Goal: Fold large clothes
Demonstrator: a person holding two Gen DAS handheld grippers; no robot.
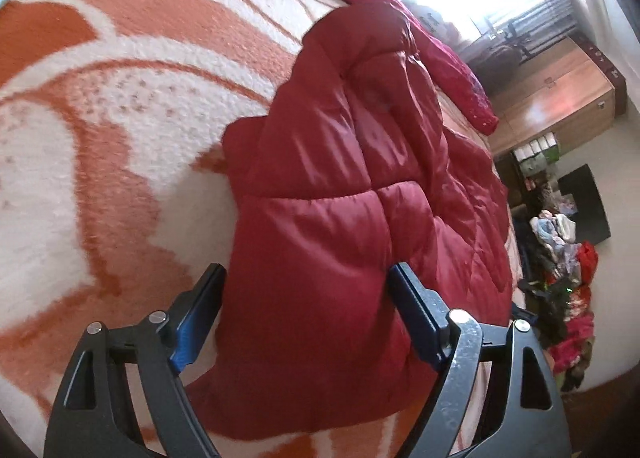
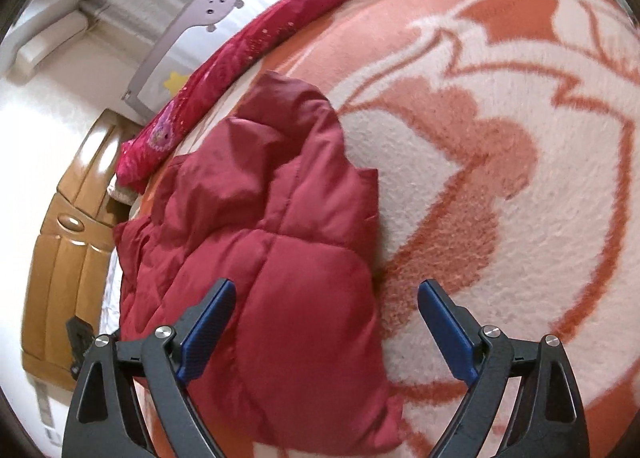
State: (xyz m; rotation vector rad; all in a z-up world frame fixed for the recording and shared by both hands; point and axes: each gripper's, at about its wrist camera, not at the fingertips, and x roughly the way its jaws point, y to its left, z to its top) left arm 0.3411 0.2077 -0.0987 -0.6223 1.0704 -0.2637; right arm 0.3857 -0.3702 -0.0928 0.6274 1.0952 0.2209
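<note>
A red quilted puffer jacket (image 1: pixel 352 194) lies folded in a bundle on an orange and white patterned blanket (image 1: pixel 100 106). My left gripper (image 1: pixel 308 278) is open, its blue-padded fingers (image 1: pixel 200 310) apart on either side of the jacket's near end, holding nothing. In the right wrist view the same jacket (image 2: pixel 272 226) lies left of centre on the blanket (image 2: pixel 500 178). My right gripper (image 2: pixel 326 294) is open above the jacket's near right edge, with one finger over the jacket and the other over the blanket.
A pink-red patterned cloth (image 2: pixel 256 42) lies along the bed's far edge. Wooden cabinets (image 1: pixel 560 98) stand beyond it, and a wooden drawer unit (image 2: pixel 68 242) is beside the bed. A heap of mixed clothes (image 1: pixel 560 278) lies on the floor.
</note>
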